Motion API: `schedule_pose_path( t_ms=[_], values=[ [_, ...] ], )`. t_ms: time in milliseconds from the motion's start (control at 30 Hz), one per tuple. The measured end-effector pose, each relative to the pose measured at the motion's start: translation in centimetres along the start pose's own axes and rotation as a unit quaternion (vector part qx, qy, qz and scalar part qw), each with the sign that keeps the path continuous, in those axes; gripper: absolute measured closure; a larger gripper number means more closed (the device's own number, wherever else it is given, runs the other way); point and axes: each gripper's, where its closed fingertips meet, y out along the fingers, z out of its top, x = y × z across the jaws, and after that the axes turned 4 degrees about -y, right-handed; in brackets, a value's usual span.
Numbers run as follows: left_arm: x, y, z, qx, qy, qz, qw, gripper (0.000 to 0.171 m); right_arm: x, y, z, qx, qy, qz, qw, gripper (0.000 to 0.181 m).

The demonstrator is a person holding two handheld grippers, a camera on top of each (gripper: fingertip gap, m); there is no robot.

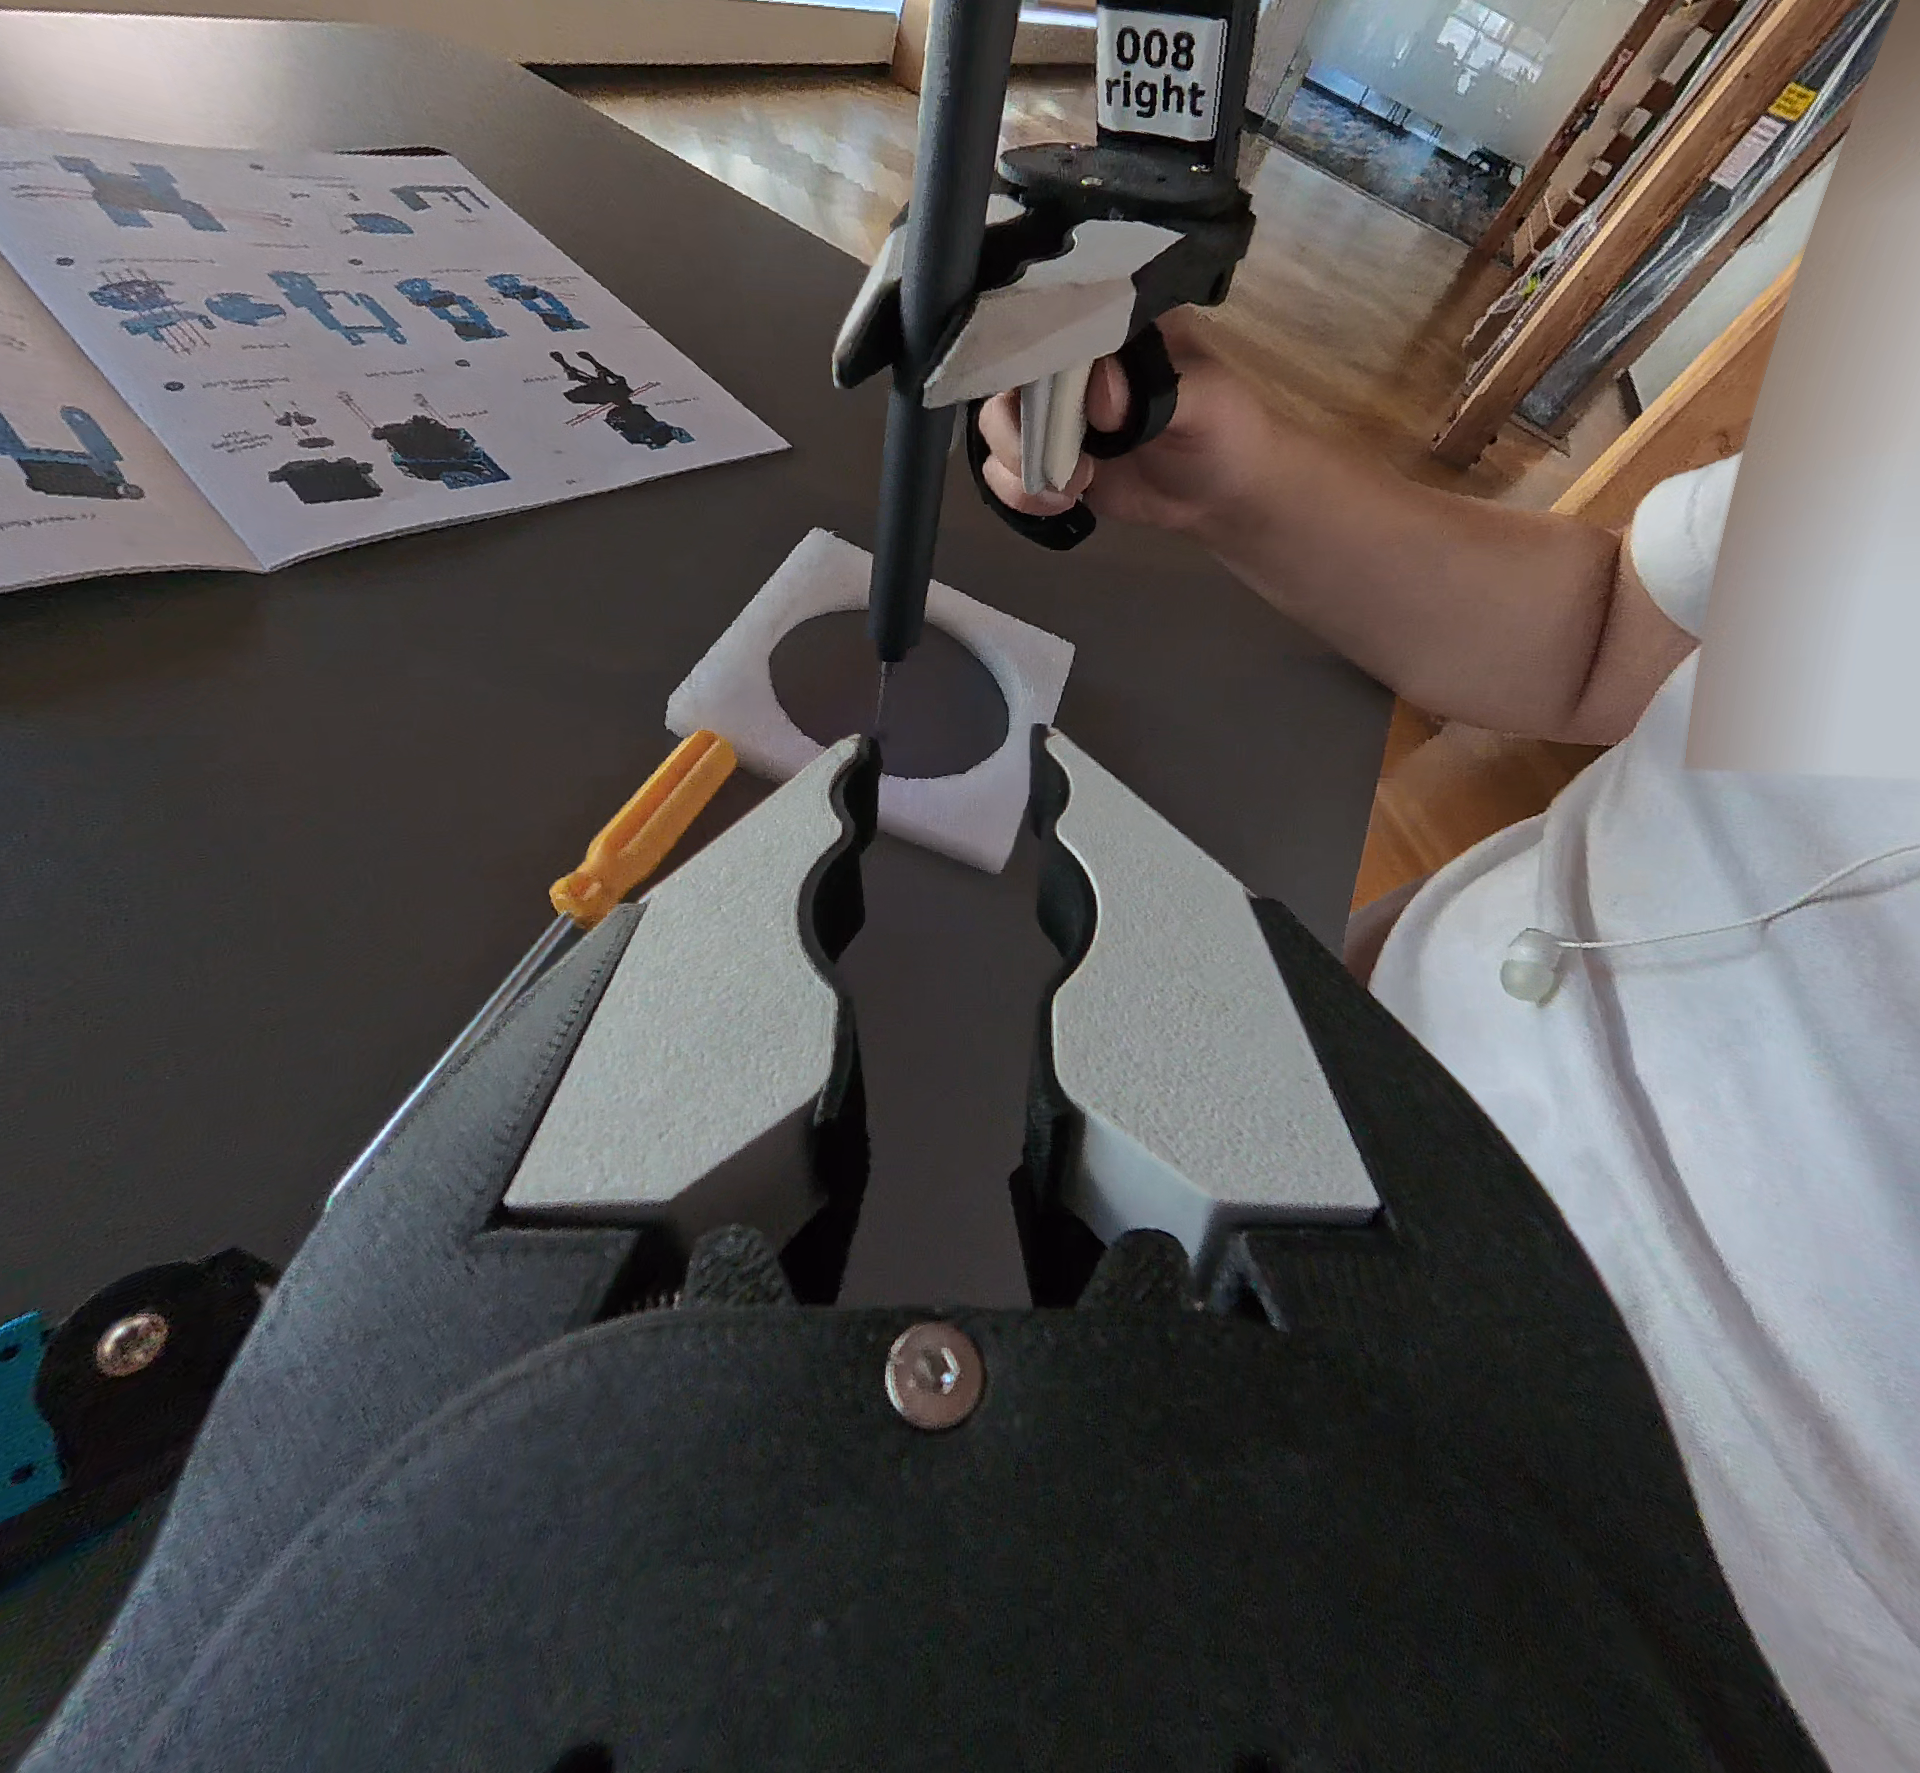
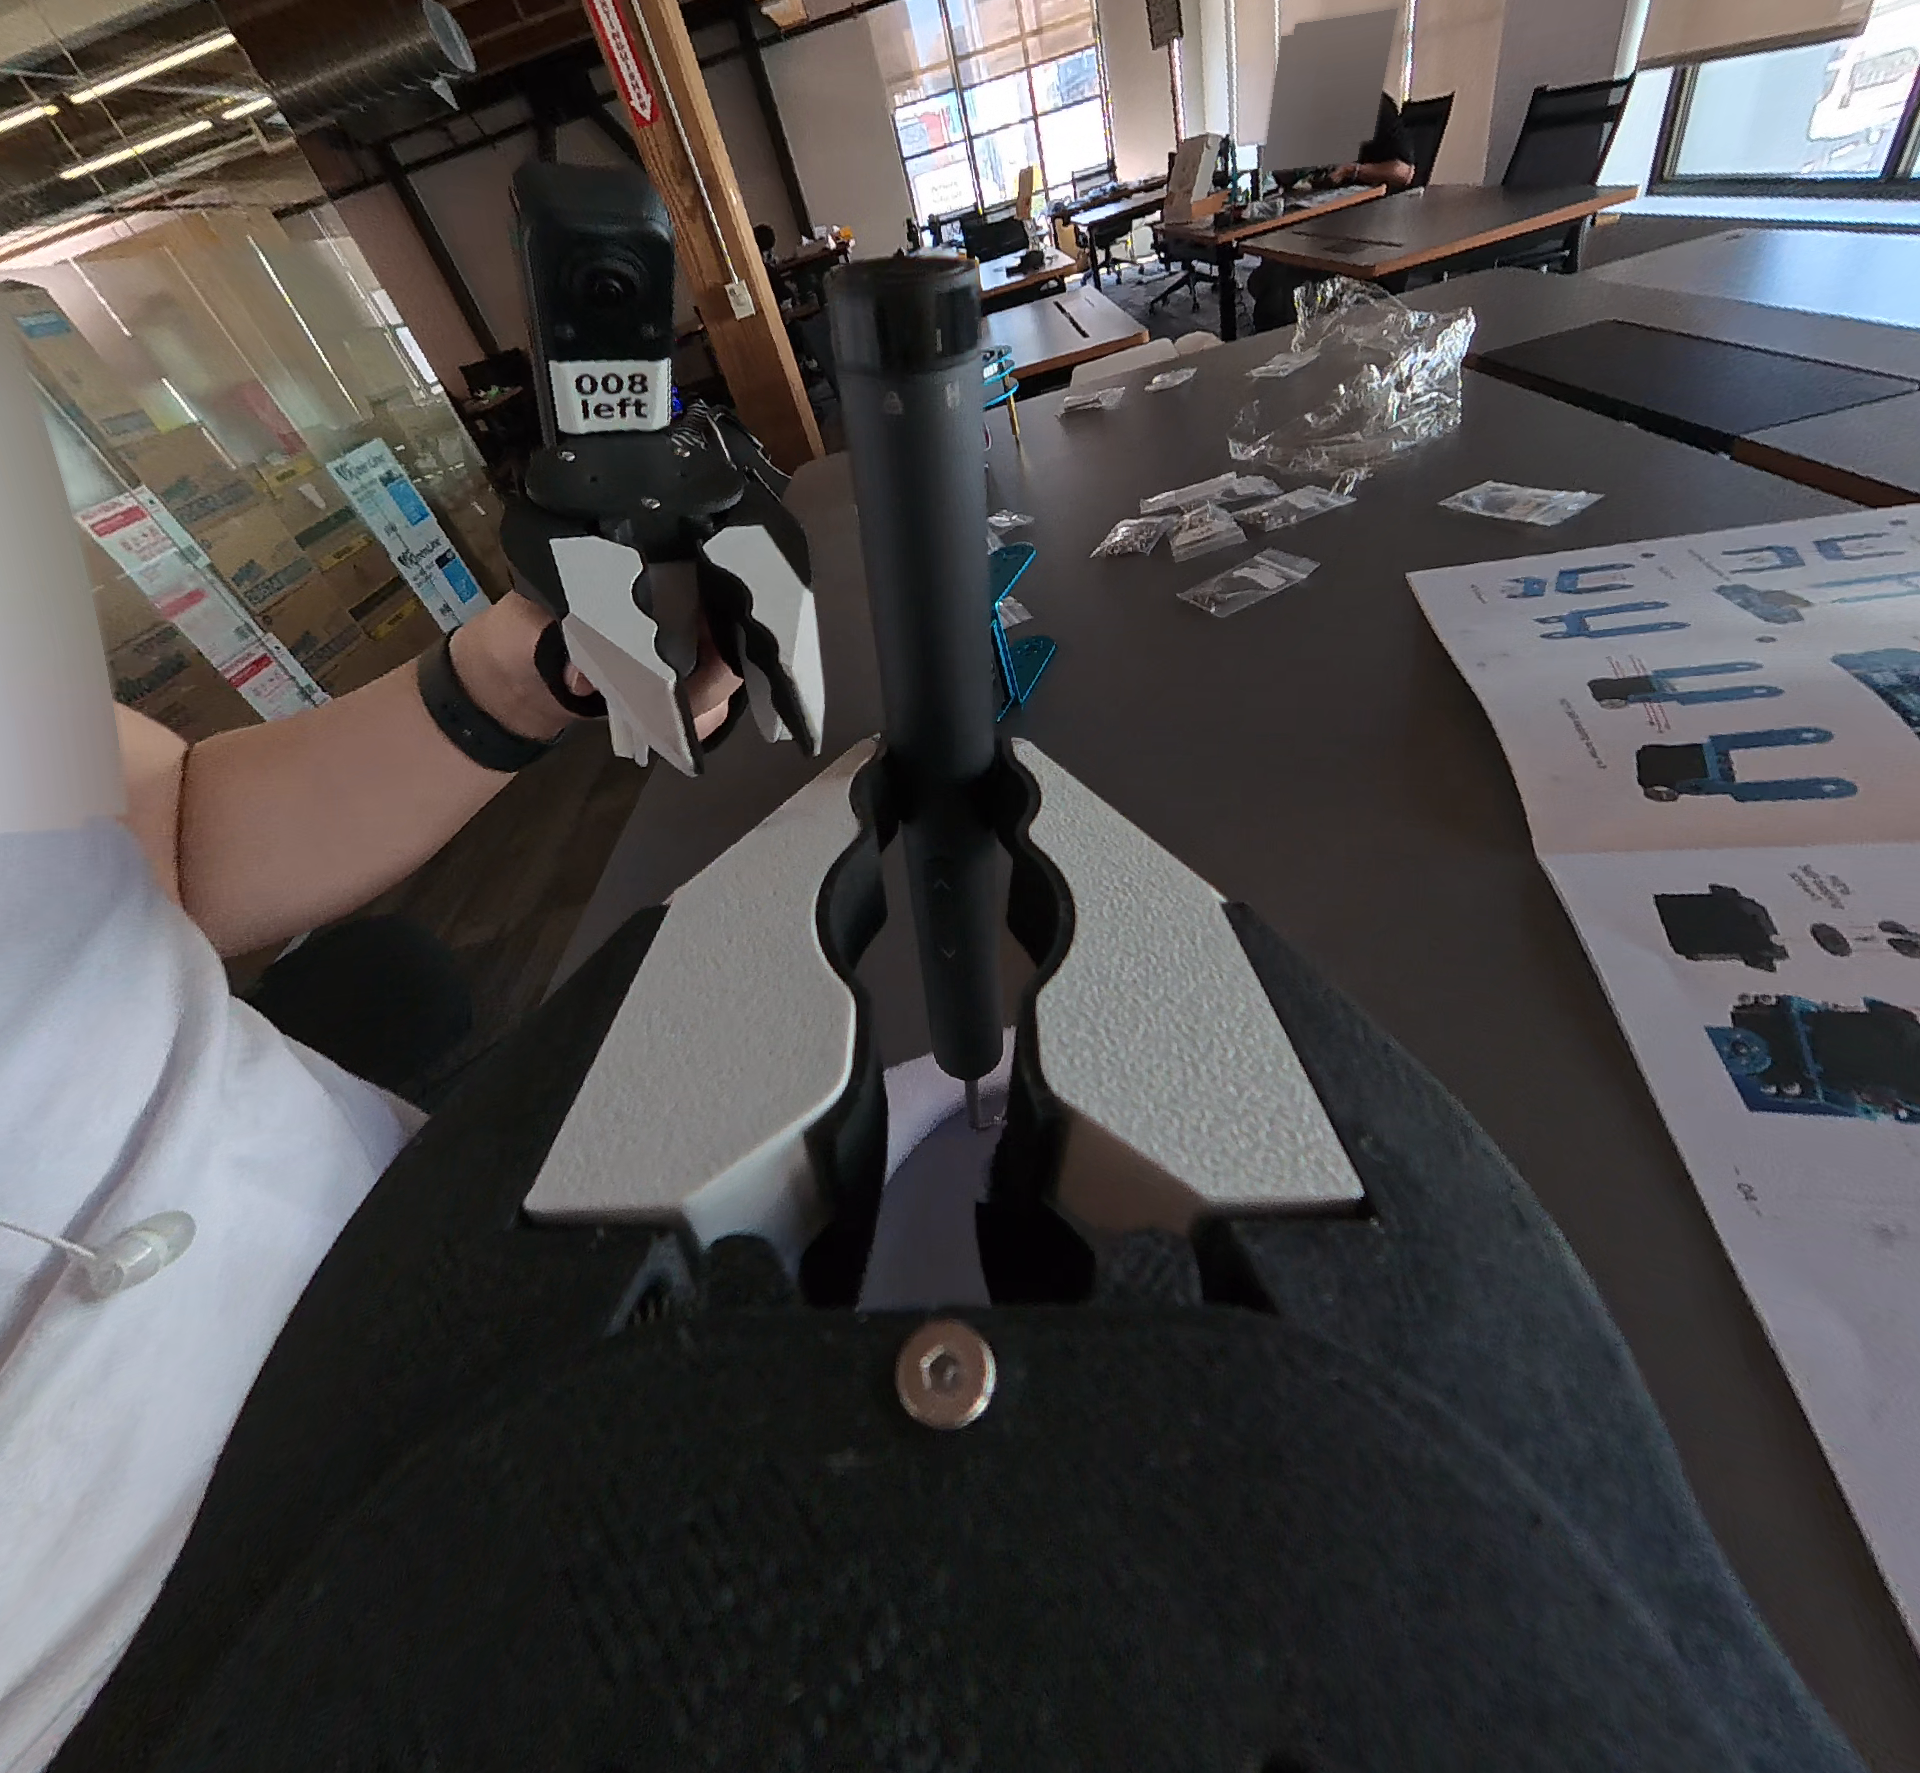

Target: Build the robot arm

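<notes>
Held tool: a slim dark grey cylindrical electric screwdriver (image 2: 920, 580), upright between the fingers of the right gripper (image 2: 940, 767), its small metal bit pointing down below the gripper.
Handling: it looks rigid and smooth-sided, probably moderately light; the straight barrel seems the sound place to take it, and the thin bit looks like the fragile end.
Right gripper: pinching the screwdriver's barrel about midway, in the notched inner faces of its fingers.
Under the bit: a white square foam block with a round hole (image 1: 727, 674) lies on the dark grey worktop (image 1: 312, 788); the bit tip hangs over the hole, whether touching I cannot tell.
Left gripper (image 1: 951, 752): spread and holding nothing, its tips just this side of the foam block, the left tip close to the bit.
Beside left gripper: an orange plastic screwdriver handle (image 1: 649, 824) lies on the worktop at its left finger.
Farther left: an open printed assembly booklet (image 1: 312, 341).
Beyond right gripper: small clear bags of hardware (image 2: 1226, 528), crumpled clear plastic wrap (image 2: 1361, 373) and blue metal brackets (image 2: 1013, 622).
</notes>
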Motion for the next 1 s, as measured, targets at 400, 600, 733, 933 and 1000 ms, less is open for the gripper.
schedule_pose_path(
  t_ms=[400,600,733,933,1000],
  values=[
    [0.2,-1.1,-0.5,0.023,-0.011,0.01,1.0,0.145,0.5,0.4,-0.7,0.007,-0.002,0.013,1.0,0.163],
    [0.3,-1.4,-0.7,0.03,-0.01,0.012,0.999,0.145,0.5,0.7,-0.8,-0.001,-0.012,0.017,1.0,0.163],
    [0.2,-1.7,-0.9,0.024,-0.008,0.021,0.999,0.145,0.1,0.2,0.3,0.006,-0.024,0.017,1.0,0.163],
    [0.1,-0.9,-1.1,0.017,0.009,0.036,0.999,0.148,-0.1,-0.8,2.2,0.018,-0.017,0.018,1.0,0.164],
    [0.6,0.3,-0.7,0.021,0.018,0.023,0.999,0.153,-0.2,-0.9,2.8,0.027,-0.009,0.02,0.999,0.164]
  ],
)
